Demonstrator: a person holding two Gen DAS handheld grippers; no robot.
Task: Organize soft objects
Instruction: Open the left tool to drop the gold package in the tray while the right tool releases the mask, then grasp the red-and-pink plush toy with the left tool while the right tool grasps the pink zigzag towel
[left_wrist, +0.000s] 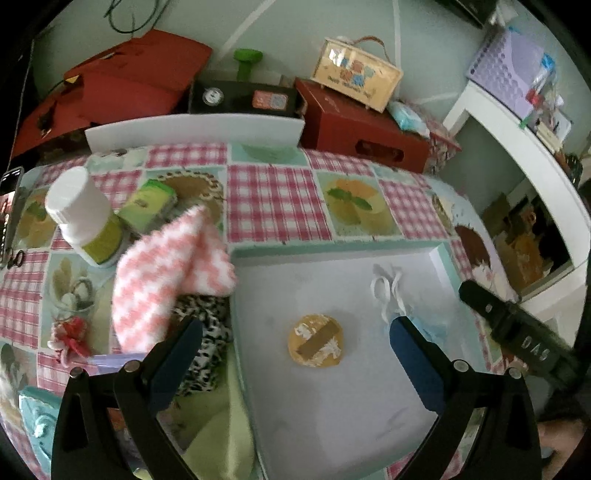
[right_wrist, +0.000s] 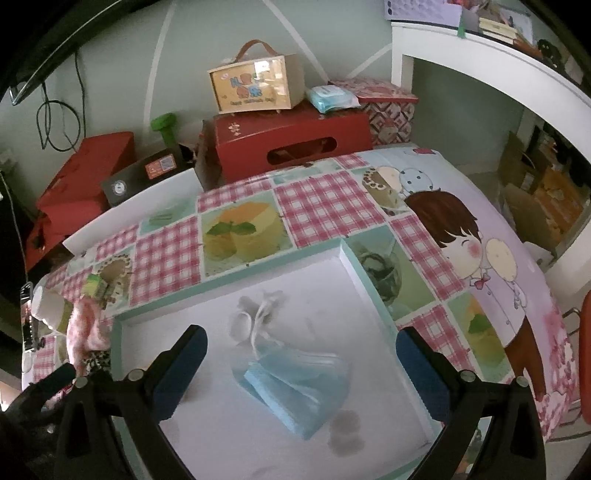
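Both wrist cameras look steeply down, close over the white tray (left_wrist: 332, 424) (right_wrist: 207, 443). The left views from its 9 o'clock side, the right from 6 o'clock. They share the blue mask (left_wrist: 428, 328) (right_wrist: 295, 384).

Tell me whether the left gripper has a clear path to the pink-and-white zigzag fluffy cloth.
Probably yes. The left gripper is open and empty, and the pink-and-white zigzag fluffy cloth lies uncovered on top, just beyond its left finger.

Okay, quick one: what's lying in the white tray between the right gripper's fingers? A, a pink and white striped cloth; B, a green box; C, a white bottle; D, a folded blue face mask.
D: the blue face mask lies folded on the white tray, between the open right gripper fingers and untouched by them.
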